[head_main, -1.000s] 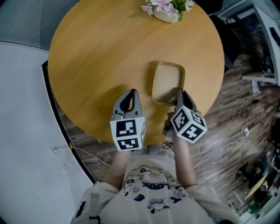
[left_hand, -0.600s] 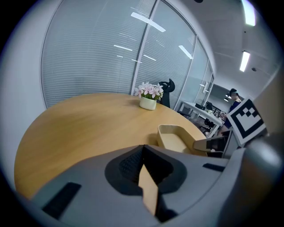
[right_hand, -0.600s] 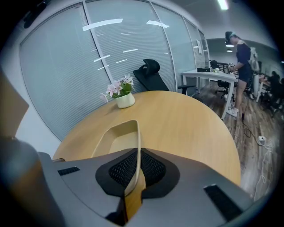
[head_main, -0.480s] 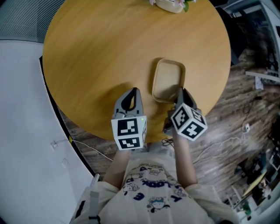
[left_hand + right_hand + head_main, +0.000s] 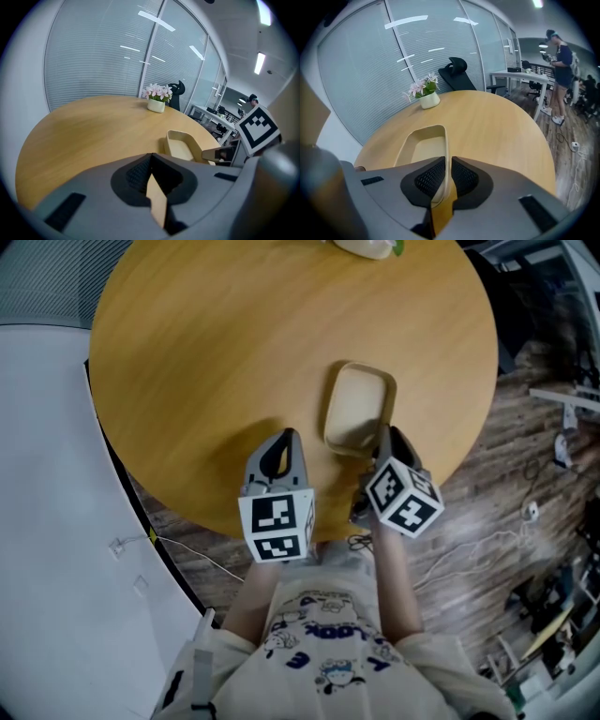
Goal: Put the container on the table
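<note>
head view: a beige container (image 5: pixel 359 407) lies on the round wooden counter (image 5: pixel 234 352), near its near right edge. the right claw (image 5: pixel 384 433) meets the container's near end. the left claw (image 5: pixel 284 436) hovers over the counter just beside the container, to its left, not touching it. a flower pot (image 5: pixel 367 247) sits at the far edge.

left gripper view: the left claw's jaws are pressed together with nothing between them. the container and the right claw show off to the right.

right gripper view: the right claw is clamped on the container's thin near wall, one jaw inside and one outside. beyond stand an office chair (image 5: pixel 457 70) and a person (image 5: pixel 560 54).
</note>
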Motion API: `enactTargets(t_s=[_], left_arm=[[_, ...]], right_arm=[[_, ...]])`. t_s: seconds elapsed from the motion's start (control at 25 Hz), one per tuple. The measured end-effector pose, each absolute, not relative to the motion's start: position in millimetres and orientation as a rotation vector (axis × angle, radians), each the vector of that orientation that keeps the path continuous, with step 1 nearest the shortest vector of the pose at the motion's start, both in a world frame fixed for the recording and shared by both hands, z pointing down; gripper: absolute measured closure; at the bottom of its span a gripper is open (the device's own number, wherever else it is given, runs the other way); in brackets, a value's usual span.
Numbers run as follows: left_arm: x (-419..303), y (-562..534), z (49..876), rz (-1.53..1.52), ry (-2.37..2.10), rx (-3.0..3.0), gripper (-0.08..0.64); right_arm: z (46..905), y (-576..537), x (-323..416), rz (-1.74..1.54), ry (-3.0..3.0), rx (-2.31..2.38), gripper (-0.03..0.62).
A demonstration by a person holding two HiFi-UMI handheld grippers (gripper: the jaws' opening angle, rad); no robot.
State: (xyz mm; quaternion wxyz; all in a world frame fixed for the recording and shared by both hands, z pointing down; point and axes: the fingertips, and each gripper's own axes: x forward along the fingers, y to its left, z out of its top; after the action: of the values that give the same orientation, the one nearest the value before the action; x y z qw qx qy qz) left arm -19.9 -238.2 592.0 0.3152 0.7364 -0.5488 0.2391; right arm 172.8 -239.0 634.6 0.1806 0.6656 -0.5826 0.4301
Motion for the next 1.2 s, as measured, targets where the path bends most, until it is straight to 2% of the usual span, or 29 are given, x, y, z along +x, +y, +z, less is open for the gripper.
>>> enactTargets(t_s=[0.28,1.2], left_arm=[[-17.3,-244.6,563.2,0.585,-1.494,1.983,0.555],[-9.3,-240.9,383.2,0.266,-1.712,2.236,0.557]], right_arm=[[599.7,-242.6,180.5,1.128,-1.706,1.919,0.569],[403.9,-241.0,173.7,0.638,-2.136,2.047,0.571]])
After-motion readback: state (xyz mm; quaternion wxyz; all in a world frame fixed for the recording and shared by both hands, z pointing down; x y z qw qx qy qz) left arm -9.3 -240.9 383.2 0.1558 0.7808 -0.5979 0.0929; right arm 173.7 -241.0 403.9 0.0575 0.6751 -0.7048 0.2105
